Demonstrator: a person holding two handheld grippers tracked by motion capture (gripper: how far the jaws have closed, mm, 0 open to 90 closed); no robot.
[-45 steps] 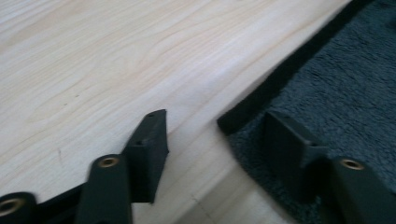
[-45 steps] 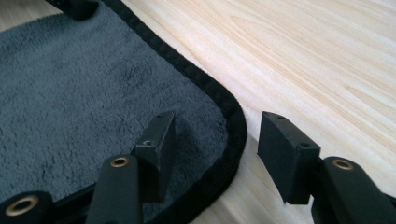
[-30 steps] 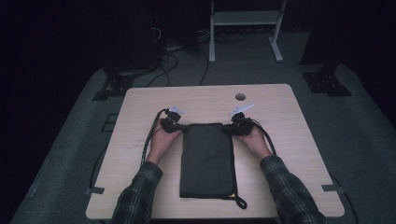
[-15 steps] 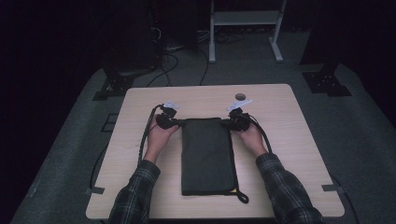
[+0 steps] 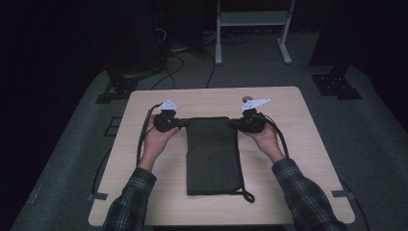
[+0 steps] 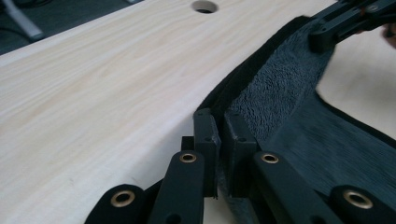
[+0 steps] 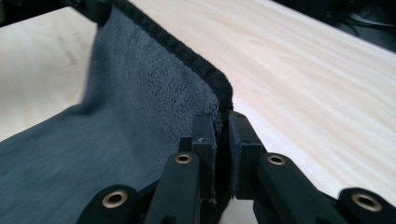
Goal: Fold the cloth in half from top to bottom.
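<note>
Pinching the far corners of a dark towel [image 5: 212, 151], both grippers work at the far half of the table [image 5: 144, 202]. Left gripper [image 5: 179, 124] clamps the far-left corner; in the left gripper view its jaws are pressed nearly together w/ the towel's hem [image 6: 224, 93] caught between the pads. Right gripper [image 5: 236, 123] does the same at the far-right corner; in the right gripper view the thick stitched edge [image 7: 205, 70] runs down into the narrow gap between its jaws. Both corners are raised off the wood, so the far edge hangs taut between the two grippers, approx. straight across.

Rest of the towel lies flat on the table, long & narrow, running toward the person, roughly centred. Near edge has a small yellow tag [image 5: 238, 190] and a dark loop [image 5: 248, 196] at the near-right corner, both resting on the tabletop. Fabric looks fleecy on the inside face, smoother on the outer.

Round hole [image 5: 247, 99] in the tabletop sits just beyond the right gripper. Person's forearms in plaid sleeves [image 5: 132, 199] come in from the near side.
</note>
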